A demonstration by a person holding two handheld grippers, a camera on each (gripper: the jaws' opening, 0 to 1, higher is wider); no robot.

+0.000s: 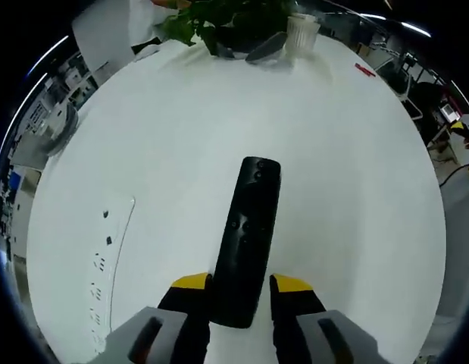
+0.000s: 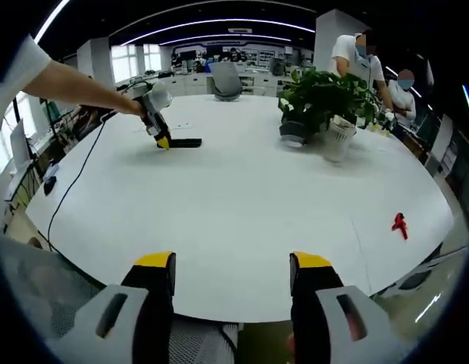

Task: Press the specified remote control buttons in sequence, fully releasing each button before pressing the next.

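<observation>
In the left gripper view, my left gripper (image 1: 242, 292) rises from the bottom centre, and its yellow-tipped jaws stand on either side of the near end of the long black plastic remote control (image 1: 248, 239). They look pressed against its sides, so I judge it clamped. The remote lies flat on the round white table (image 1: 332, 152), its long axis running from between the jaws straight up the frame with a slight lean to the right, button face upward. A few small buttons show near its far end and its middle, too small to read. At the top of the frame sits a leafy green plant (image 1: 211, 19) beside a white ribbed pot (image 1: 301, 34), and a small red object (image 1: 364, 70) lies at upper right. A white power strip (image 1: 105, 258) lies at lower left.

In the right gripper view, my right gripper (image 2: 232, 280) hangs at the bottom centre with its jaws well apart and nothing between them, over the near edge of the table. The remote lies far off at upper left, held at its end by the left gripper, with my sleeve behind it. So the pressing hand is well apart from the buttons. I judge the coming move calls for a long reach toward the upper left, arriving above the button face.
</observation>
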